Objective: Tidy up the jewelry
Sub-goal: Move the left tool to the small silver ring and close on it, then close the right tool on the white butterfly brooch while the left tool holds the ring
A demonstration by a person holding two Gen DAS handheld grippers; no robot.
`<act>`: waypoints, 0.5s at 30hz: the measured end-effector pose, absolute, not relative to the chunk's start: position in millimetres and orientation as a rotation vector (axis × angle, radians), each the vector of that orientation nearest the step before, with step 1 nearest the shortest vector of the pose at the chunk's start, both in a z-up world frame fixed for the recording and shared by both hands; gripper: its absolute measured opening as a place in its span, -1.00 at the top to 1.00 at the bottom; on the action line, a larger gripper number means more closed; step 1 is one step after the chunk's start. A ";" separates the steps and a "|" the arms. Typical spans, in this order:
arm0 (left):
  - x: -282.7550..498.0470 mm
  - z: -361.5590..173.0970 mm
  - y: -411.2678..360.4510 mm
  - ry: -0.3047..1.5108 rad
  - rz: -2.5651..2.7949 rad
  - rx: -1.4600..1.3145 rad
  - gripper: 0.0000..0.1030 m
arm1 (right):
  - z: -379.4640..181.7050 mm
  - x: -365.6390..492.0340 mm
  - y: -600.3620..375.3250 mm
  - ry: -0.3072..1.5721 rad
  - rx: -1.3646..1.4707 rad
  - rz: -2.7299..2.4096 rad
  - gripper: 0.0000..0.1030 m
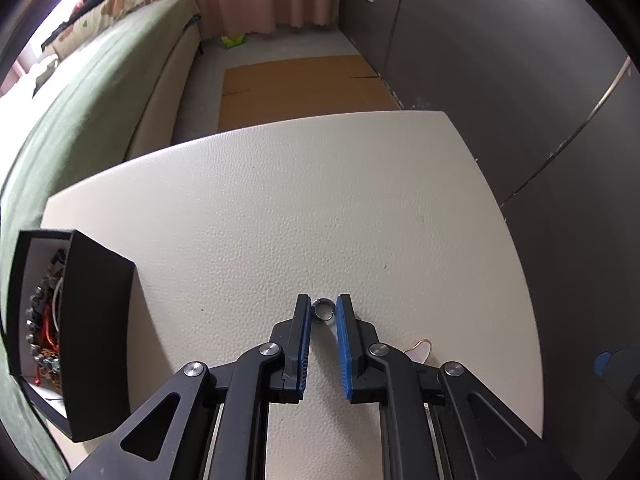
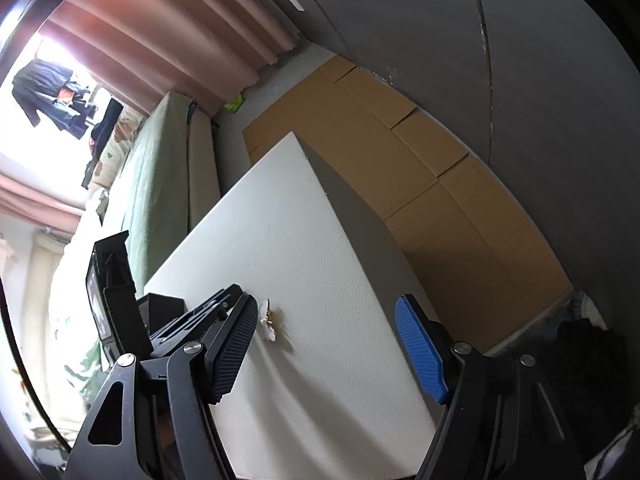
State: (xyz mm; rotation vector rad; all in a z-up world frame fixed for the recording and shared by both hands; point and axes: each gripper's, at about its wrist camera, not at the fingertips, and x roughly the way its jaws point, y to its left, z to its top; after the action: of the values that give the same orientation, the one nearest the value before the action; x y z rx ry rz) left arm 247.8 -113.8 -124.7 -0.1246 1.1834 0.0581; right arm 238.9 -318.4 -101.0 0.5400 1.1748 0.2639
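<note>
The left tool is clamping a silver ring on the counter, seemingly gripped; next, lift it to the black box. Right tool gapes empty.

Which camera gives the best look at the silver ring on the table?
The left wrist view: the silver ring lies on the white table between the left gripper fingertips, sharp and unobstructed. The right wrist view does not show it; that gripper's body covers the spot.

Silver ring, blue ribbed claw pads, pebbled cream table.
</note>
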 end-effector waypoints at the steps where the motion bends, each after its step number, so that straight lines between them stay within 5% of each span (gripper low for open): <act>1: 247.6 -124.2 -112.4 1.185 0.057 -0.130 0.75 | -100.9 239.7 -315.9 1.176 0.536 0.266 -0.41; 7: 234.4 -105.5 -102.3 1.168 0.031 -0.167 0.75 | -105.9 244.3 -299.7 1.197 0.496 0.297 -0.34; 15: 216.0 -56.9 -71.6 1.083 0.017 -0.202 0.75 | -119.9 249.0 -264.2 1.240 0.432 0.368 0.29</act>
State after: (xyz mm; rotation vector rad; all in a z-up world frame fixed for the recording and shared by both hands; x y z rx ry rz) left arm 216.0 -71.6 -56.9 -0.2015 1.0828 0.0169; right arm 249.0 -264.2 -119.9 0.4322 1.2400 0.3679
